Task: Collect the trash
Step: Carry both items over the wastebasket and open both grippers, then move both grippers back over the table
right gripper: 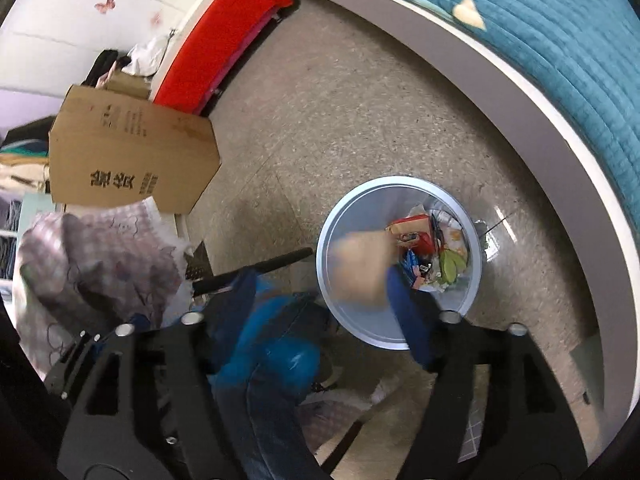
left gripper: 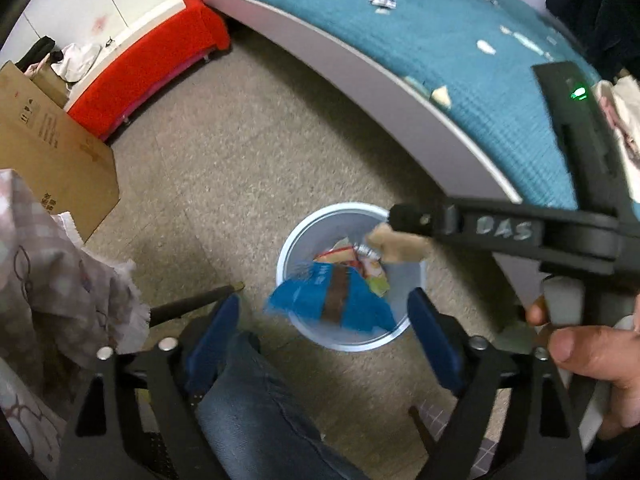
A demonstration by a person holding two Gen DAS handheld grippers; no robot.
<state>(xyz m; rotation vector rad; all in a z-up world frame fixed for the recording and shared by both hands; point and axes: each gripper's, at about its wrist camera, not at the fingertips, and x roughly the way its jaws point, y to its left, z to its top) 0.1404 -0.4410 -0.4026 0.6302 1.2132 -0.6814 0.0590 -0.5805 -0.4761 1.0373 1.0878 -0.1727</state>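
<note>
A light blue trash bin (left gripper: pixel 294 240) stands on the floor beside the bed and holds several wrappers; it also shows in the right wrist view (right gripper: pixel 332 224). My left gripper (left gripper: pixel 326 316) is open above the bin's near rim. A blurred blue wrapper with a brown stripe (left gripper: pixel 332 300) is in the air between its fingers, over the bin. My right gripper (right gripper: pixel 320 280) is open over the bin, and a blurred tan scrap (right gripper: pixel 362 270) is falling free by its right finger. The tan scrap (left gripper: pixel 400 246) also shows under the right gripper's tip in the left wrist view.
A bed with a teal cover (left gripper: pixel 460 52) carries several scraps of litter (left gripper: pixel 382 0) and a tan piece (left gripper: pixel 440 96) near its edge. A cardboard box (right gripper: pixel 132 156), a red bench (left gripper: pixel 148 68) and a patterned cloth (left gripper: pixel 60 272) stand at the left. The person's jeans-clad leg (left gripper: pixel 256 408) is below.
</note>
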